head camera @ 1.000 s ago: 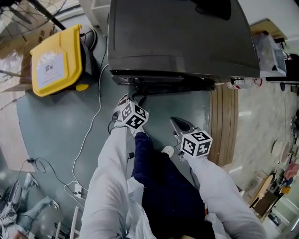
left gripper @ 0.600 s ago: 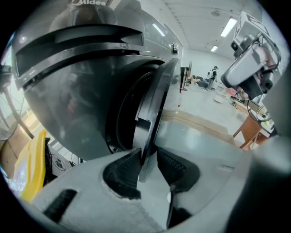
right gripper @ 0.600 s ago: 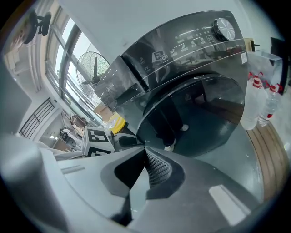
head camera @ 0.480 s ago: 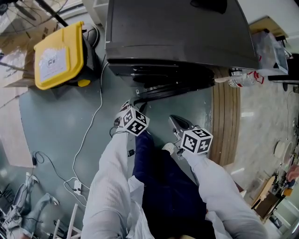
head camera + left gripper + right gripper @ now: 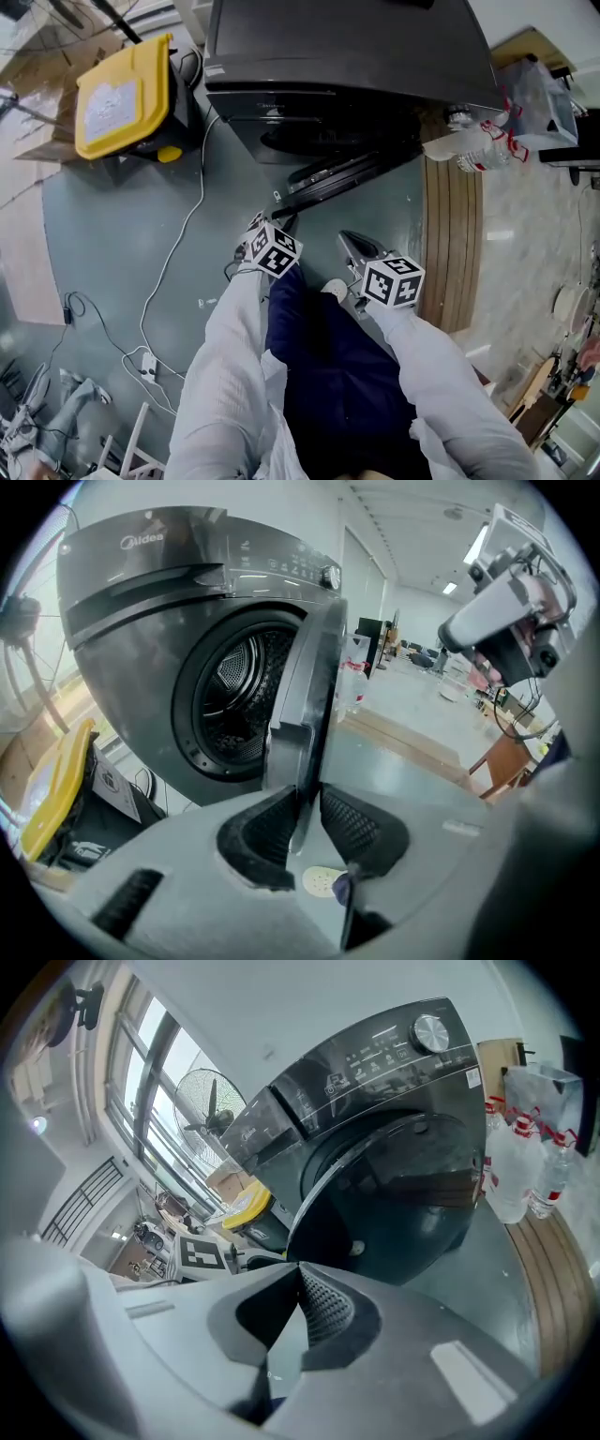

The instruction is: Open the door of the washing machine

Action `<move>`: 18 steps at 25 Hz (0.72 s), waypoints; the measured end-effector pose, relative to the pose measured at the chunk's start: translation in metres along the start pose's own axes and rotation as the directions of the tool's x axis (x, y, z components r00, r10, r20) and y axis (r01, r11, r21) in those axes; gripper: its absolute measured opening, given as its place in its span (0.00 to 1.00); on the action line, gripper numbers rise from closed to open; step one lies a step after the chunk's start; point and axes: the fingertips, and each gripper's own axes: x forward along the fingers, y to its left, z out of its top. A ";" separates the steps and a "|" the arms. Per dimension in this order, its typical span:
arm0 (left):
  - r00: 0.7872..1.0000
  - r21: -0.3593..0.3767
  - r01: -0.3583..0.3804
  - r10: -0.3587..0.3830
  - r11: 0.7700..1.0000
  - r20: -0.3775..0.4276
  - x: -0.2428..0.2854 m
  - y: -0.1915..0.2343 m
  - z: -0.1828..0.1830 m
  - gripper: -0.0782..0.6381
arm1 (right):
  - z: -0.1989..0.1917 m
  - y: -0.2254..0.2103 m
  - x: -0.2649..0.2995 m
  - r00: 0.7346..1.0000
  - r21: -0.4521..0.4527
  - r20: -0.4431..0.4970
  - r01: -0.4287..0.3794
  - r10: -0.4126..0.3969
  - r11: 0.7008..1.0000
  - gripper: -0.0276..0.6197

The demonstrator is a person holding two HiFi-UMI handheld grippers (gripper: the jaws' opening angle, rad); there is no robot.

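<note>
While the washing machine (image 5: 347, 56) stands at the far side of the grey floor (image 5: 103, 262), its round door (image 5: 342, 178) hangs partly open, swung out toward the near side with its free edge at the near left. Behind the door the steel drum (image 5: 234, 691) shows through the opening.

Reaching down to that free edge, the left tool (image 5: 279, 217) has the rim of the door between its two jaws. The jaws are closing, and both ribbed pads (image 5: 352, 822) lie against the rim, one on each side. Just right of it and a little nearer, the right tool (image 5: 352, 244) hangs clear of the door, its jaws clenched together with nothing between them.

A yellow bin lid (image 5: 122, 94) lies at the far left beside the machine, and a white cable (image 5: 173, 258) trails across the floor from there toward the near left. On the right, a plastic bag of bottles (image 5: 469, 141) sits at the far end of a wooden strip (image 5: 452, 253).
</note>
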 end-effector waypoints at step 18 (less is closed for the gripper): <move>0.998 -0.158 0.058 -0.057 0.986 0.011 0.003 -0.150 -0.017 0.22 | -0.053 -0.060 -0.124 0.987 0.041 0.145 0.065 -0.070 0.997 0.05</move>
